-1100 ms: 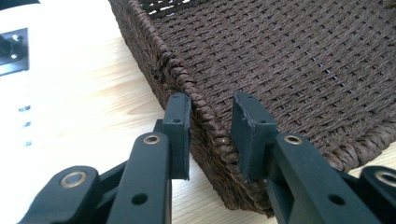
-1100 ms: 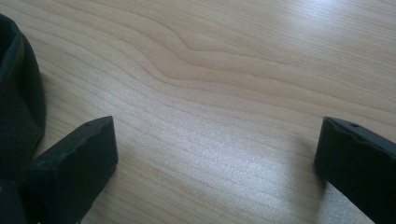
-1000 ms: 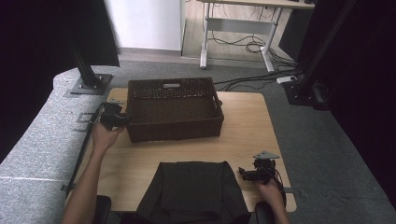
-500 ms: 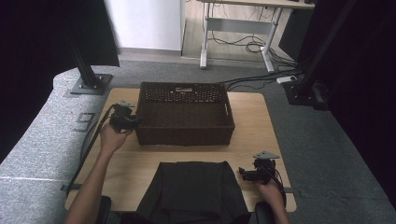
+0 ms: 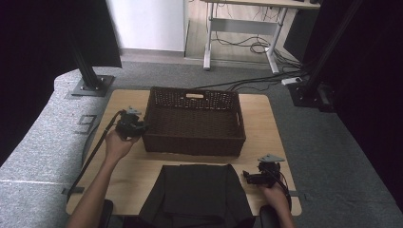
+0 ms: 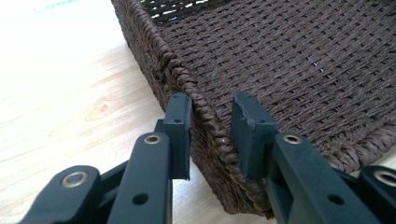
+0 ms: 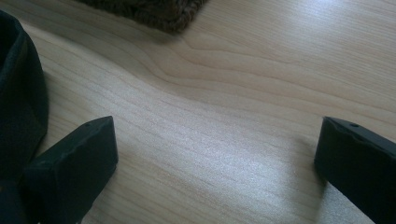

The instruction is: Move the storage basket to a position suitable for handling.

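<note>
— Where's the wicker basket [image 5: 192, 122]?

— Toward the far edge of the wooden table [image 5: 271, 128], about midway across. The left gripper [image 5: 135, 127] sits at the basket's left wall, near its front corner, jaws clamped over the woven rim [image 6: 205, 116], one pad outside, one inside.

— And the other?

— The right gripper [image 5: 247, 175] rests near the table's front right corner, jaws wide apart over bare wood, beside the folded black cloth [image 5: 197, 192].

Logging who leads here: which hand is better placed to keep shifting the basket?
Left. Its tongs clamp the basket wall at the near left corner; the right tongs stand open over bare table, apart from it.
</note>
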`<action>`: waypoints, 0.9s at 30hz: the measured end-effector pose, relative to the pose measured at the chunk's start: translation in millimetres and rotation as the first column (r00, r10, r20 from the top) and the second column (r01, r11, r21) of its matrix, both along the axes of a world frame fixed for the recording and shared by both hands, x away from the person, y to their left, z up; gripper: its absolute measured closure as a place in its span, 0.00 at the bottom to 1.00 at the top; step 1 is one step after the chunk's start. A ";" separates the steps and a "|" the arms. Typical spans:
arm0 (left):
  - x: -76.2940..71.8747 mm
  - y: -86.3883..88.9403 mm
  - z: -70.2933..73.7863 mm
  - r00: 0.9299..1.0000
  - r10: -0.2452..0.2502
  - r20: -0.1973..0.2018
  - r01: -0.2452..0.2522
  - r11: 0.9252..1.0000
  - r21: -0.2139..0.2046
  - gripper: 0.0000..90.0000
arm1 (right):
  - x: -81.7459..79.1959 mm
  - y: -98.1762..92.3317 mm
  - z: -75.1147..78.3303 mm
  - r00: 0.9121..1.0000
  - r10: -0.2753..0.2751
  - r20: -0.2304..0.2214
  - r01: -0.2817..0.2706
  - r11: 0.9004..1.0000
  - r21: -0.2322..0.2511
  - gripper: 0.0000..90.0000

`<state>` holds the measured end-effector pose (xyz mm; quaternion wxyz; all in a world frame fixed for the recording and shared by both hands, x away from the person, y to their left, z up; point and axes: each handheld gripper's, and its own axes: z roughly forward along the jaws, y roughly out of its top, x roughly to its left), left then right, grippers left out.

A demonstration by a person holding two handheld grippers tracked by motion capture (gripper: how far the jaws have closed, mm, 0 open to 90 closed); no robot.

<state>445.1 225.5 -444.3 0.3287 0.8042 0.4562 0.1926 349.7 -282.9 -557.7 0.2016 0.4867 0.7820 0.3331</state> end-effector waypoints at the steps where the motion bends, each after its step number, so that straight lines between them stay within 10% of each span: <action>1: -1.3 -0.1 -0.2 1.000 -0.001 0.000 0.001 1.000 -0.003 0.77 | 0.0 0.0 0.0 1.000 0.000 0.000 0.000 1.000 0.000 0.00; 27: -39.0 -3.6 -1.4 1.000 -0.003 0.007 0.003 1.000 -0.010 0.76 | -0.5 0.1 0.1 1.000 0.001 -0.002 -0.001 1.000 0.001 0.00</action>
